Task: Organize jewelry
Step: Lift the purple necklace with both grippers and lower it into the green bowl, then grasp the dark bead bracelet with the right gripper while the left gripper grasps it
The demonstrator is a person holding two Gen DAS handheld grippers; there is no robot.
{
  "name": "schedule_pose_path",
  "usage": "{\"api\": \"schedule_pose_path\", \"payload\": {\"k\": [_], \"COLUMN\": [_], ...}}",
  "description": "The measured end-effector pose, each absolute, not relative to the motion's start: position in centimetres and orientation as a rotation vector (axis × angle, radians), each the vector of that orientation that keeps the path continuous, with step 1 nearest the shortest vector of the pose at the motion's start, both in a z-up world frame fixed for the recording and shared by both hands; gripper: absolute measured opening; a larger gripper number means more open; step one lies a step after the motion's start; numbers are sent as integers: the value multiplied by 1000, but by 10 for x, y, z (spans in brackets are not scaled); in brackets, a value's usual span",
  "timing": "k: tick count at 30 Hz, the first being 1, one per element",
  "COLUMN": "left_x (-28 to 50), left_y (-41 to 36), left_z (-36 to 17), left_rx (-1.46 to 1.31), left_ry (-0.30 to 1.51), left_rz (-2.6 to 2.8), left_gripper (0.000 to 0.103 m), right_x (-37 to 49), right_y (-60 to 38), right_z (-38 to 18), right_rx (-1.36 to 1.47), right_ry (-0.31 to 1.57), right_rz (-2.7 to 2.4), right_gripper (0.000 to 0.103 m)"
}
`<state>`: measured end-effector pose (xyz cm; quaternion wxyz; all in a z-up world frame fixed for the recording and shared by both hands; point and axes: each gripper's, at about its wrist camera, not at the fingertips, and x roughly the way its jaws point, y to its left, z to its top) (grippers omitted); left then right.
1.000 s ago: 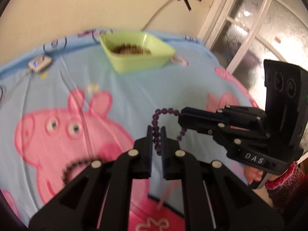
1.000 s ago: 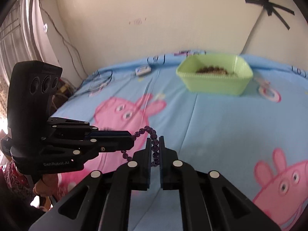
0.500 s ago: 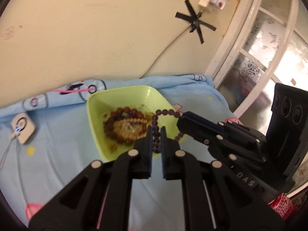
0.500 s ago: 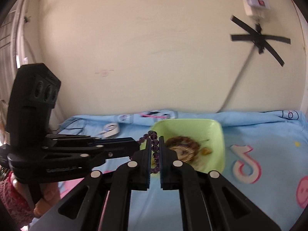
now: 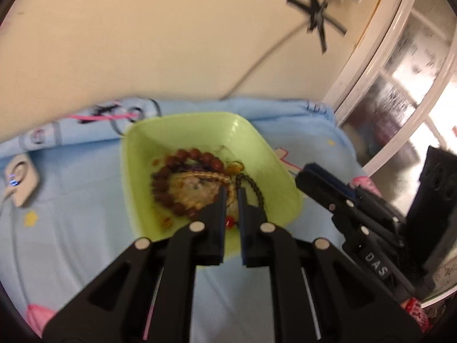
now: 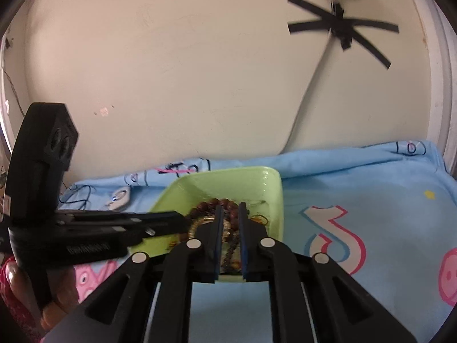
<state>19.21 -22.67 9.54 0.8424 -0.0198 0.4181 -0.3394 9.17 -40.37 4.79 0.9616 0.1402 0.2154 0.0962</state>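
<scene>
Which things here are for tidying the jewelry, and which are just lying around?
For the job:
- square lime-green plastic bowl
- reddish-brown wooden bead bracelet
- dark small-bead bracelet
- left gripper
- right gripper

Just lying about:
- small white gadget with a blue light
- black tape cross on the wall
- blue cartoon bedsheet
</scene>
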Motion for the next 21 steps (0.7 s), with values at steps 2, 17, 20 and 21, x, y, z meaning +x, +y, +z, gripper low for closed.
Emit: {"api": "schedule_pose_path", "payload": {"k": [2, 17, 20, 21], "left_x": [172, 67, 58, 56], "left_y": [-202, -10, -10, -11], "left_z": [108, 44, 33, 30], "left_rx": [-57, -123, -121, -119], "left_ry": [846, 958, 981, 987], "left_rz": [-712, -459, -499, -504], "left_gripper": [7, 7, 8, 19], "right_x": [72, 20, 16, 16], "right_y": [-394, -236, -215, -209], "right_z": [50, 3, -1, -2], "right_rx": [328, 201, 153, 138], "right_ry": [425, 744, 773, 778], "right_rz": [254, 579, 596, 595], "right_gripper": [0, 18, 17, 17]}}
